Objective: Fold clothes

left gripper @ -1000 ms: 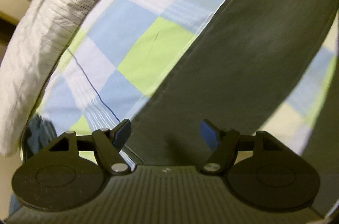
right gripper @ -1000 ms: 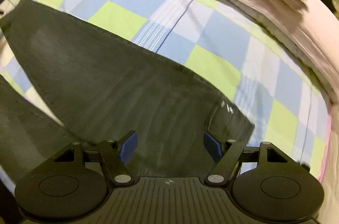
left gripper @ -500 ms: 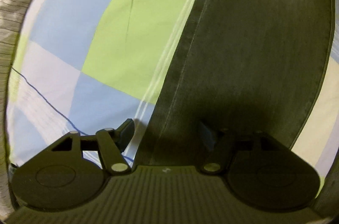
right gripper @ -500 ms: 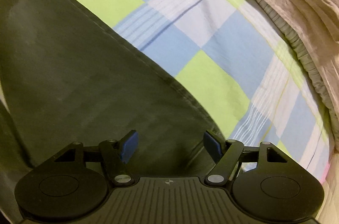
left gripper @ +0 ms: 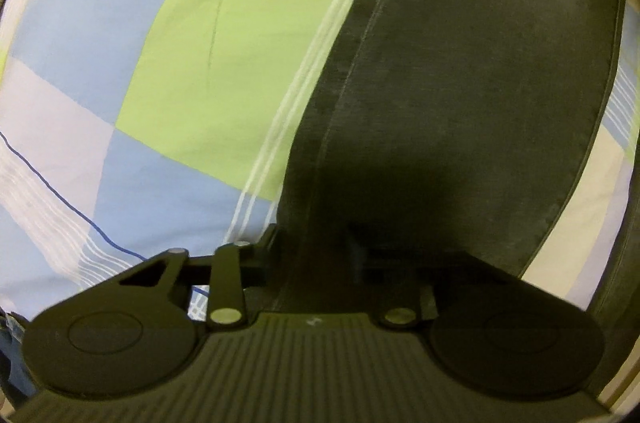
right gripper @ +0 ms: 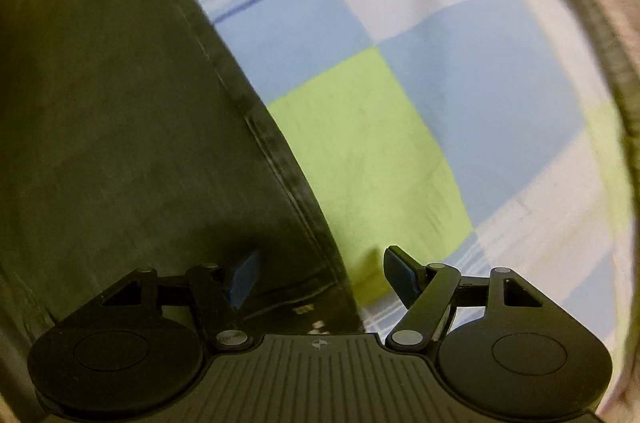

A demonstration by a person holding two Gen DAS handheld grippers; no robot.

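We see a bed covered by a checked sheet [left gripper: 224,71] of blue, green and pale squares crossed by thin white and dark blue lines; it fills most of both wrist views [right gripper: 420,127]. On it lies the task's garment, dark trousers [left gripper: 472,71] spread flat, with a stitched seam running along the edge. In the left wrist view one trouser leg crosses from the top right down to the claw, sheet showing on both sides of it. In the right wrist view the trousers [right gripper: 112,111] occupy the left half, their seamed edge running diagonally down toward the claw. A rumpled striped cover [right gripper: 600,35], blurred, borders the sheet at the far right of that view.

The left claw [left gripper: 314,255] points down at the trouser edge. Its jaws are closing, with the seamed edge of the fabric between them; the right-hand finger sits in deep shadow, so we cannot tell whether the pads press the cloth.

The right claw [right gripper: 320,277] stands wide apart, straddling the trouser edge: one blue pad [right gripper: 242,279] over dark fabric, the other over the sheet.
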